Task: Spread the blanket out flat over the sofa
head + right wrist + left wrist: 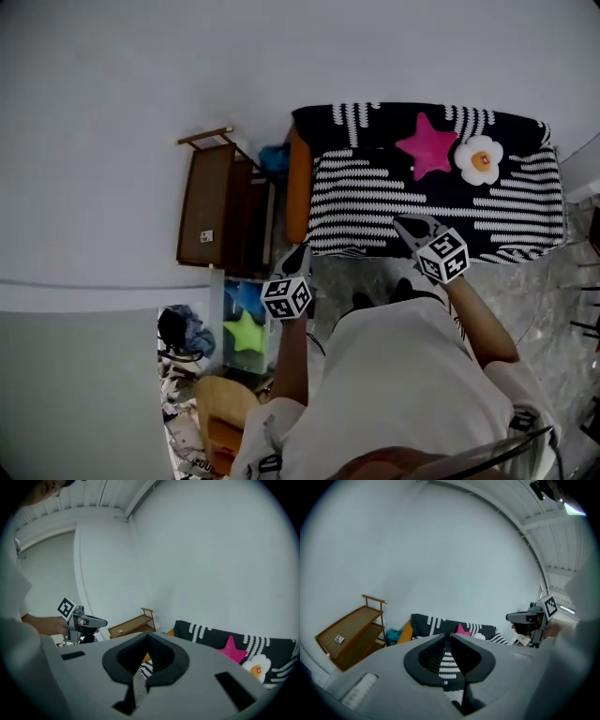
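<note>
Black-and-white striped blanket lies flat over orange sofa, its front edge hanging down. Left gripper and right gripper are both clenched, empty.

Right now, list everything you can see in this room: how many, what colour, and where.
blanket: one, black with white stripes, spread over the sofa, which it hides
star cushion: one, pink, on the blanket
flower cushion: one, white, orange centre, right of the star
orange cushion: one, at the blanket's left end
blue bundle: one, behind the orange cushion; unclear what
shelf: one, brown wood, left of the sofa by the wall
green star cushion: one, beside the shelf's near end
clutter: mixed colours, lower left floor
person's top: white
left gripper: grey, shut, empty, by the blanket's front left corner
right gripper: grey, shut, empty, by the blanket's front edge
</note>
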`<move>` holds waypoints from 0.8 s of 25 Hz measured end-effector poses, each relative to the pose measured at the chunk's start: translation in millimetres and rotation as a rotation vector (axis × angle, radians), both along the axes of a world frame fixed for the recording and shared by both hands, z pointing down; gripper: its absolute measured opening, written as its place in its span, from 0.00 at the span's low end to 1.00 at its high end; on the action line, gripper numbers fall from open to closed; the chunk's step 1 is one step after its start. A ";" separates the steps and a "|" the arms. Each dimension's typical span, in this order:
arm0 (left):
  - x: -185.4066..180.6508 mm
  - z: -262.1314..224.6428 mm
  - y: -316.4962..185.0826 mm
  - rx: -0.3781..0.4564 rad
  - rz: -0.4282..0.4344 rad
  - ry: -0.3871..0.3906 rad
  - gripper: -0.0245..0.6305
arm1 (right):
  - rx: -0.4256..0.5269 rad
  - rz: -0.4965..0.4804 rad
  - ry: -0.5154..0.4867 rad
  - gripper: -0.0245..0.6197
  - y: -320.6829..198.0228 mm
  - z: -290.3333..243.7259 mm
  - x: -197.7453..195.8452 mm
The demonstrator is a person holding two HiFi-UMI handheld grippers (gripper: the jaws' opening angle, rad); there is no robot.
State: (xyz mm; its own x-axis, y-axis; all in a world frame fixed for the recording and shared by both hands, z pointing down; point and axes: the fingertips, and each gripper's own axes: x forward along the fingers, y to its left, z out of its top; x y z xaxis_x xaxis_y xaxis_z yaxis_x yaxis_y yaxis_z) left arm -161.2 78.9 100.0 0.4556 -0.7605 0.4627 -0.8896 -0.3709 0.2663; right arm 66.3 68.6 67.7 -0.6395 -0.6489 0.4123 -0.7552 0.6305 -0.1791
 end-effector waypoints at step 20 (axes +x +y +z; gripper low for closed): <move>83.3 -78.9 -4.2 0.139 0.082 -0.008 0.07 | 0.191 -0.018 -0.015 0.04 -8.8 -83.4 71.9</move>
